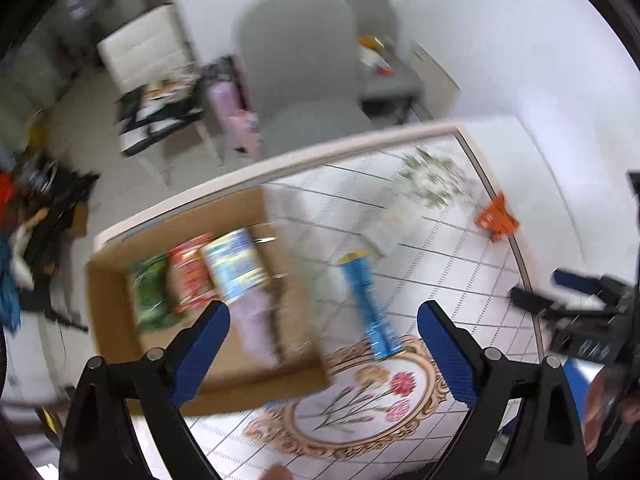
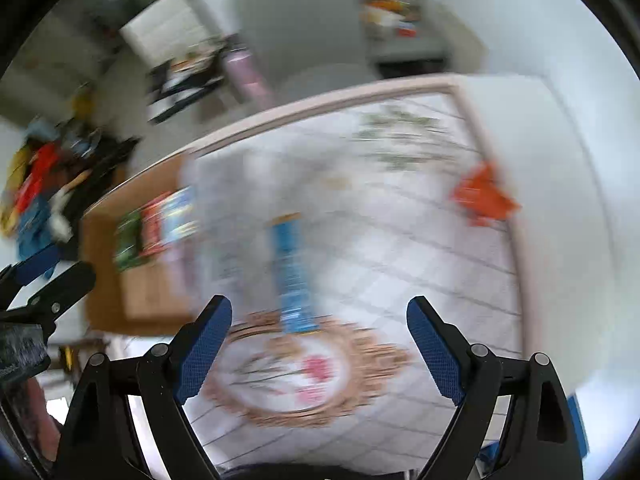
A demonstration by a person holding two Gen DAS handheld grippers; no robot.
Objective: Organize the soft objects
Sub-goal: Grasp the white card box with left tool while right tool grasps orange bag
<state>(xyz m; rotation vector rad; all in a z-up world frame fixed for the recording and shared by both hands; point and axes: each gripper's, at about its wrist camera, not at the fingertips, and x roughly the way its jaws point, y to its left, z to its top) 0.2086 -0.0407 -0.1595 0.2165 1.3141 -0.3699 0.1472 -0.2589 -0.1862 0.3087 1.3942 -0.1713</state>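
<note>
A brown cardboard box (image 1: pixel 112 320) sits on the table's left, holding green, red and blue-white packets (image 1: pixel 236 266) and a pale lilac item. A long blue packet (image 1: pixel 370 306) lies on the tiled tablecloth to its right; it also shows in the right wrist view (image 2: pixel 292 276). An orange packet (image 1: pixel 496 218) lies near the table's right edge, also in the right wrist view (image 2: pixel 482 196). My left gripper (image 1: pixel 324 344) is open and empty above the box's near corner. My right gripper (image 2: pixel 320 344) is open and empty just short of the blue packet. Both views are blurred.
A clear crumpled wrapper (image 1: pixel 386 226) lies beyond the blue packet. Grey chairs (image 1: pixel 304 80) and a white chair stand past the table's far edge (image 1: pixel 280 160). Clutter lies on the floor at left. A white wall is at right.
</note>
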